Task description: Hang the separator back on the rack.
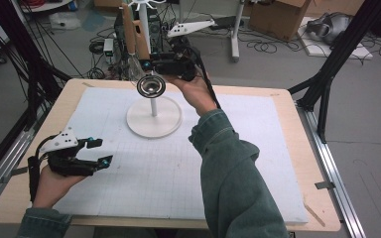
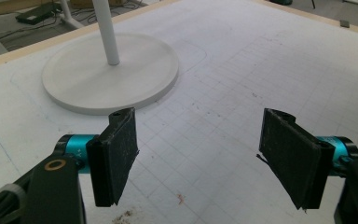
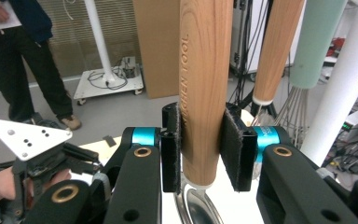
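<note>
Over the white mat (image 1: 238, 163), ladle (image 3: 204, 93) upright, wooden handle up, bowl down

Ladle (image 1: 151, 87): smooth wood handle (image 3: 204, 88), glossy metal bowl.

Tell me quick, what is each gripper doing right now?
Left gripper: open, nothing between its jaws, just above the table.
Right gripper: closed on the wooden handle of a ladle, held up by the white stand.
</note>
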{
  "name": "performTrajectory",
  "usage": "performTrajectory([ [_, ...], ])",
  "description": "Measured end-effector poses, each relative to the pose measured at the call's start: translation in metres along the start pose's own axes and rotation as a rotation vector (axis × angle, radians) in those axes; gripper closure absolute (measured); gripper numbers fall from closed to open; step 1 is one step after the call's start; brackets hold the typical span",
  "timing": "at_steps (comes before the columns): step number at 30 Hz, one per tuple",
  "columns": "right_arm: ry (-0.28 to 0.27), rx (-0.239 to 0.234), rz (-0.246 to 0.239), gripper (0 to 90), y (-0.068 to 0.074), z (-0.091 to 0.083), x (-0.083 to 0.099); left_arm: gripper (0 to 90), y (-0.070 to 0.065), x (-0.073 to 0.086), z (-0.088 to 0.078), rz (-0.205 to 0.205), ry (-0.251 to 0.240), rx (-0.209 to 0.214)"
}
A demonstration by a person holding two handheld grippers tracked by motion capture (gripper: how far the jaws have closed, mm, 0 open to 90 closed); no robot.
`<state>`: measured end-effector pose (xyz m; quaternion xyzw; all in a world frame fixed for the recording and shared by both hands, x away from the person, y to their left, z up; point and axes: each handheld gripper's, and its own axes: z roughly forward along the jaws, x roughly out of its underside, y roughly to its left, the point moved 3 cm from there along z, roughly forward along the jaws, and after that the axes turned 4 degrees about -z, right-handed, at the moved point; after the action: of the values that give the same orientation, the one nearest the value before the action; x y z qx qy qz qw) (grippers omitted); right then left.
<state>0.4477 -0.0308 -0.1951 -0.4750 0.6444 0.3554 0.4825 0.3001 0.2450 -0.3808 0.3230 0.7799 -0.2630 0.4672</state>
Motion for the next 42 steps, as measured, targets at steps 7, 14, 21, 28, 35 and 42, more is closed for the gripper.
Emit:
performTrajectory([
  [7,-0.003,0.024,0.005,71.1,-0.007,0.006,-0.013,28.0,0.002,0.0,-0.003,-0.004,-0.003,-0.007],
  [14,0.013,0.058,0.03,71.1,-0.014,0.01,-0.024,27.9,0.003,0.0,-0.005,-0.005,-0.007,-0.016],
  [21,0.012,0.078,0.049,71.0,-0.021,0.013,-0.025,27.9,0.004,0.0,-0.008,-0.003,-0.011,-0.02],
  [28,0.018,0.103,0.065,71.0,-0.026,0.016,-0.023,27.9,0.005,0.0,-0.009,-0.01,-0.016,-0.022],
  [35,0.029,0.121,0.081,70.9,-0.031,0.019,-0.019,27.9,0.005,0.0,-0.01,-0.01,-0.016,-0.026],
  [42,0.039,0.132,0.082,70.7,-0.032,0.02,-0.017,27.9,0.006,0.001,-0.01,-0.01,-0.014,-0.028],
])
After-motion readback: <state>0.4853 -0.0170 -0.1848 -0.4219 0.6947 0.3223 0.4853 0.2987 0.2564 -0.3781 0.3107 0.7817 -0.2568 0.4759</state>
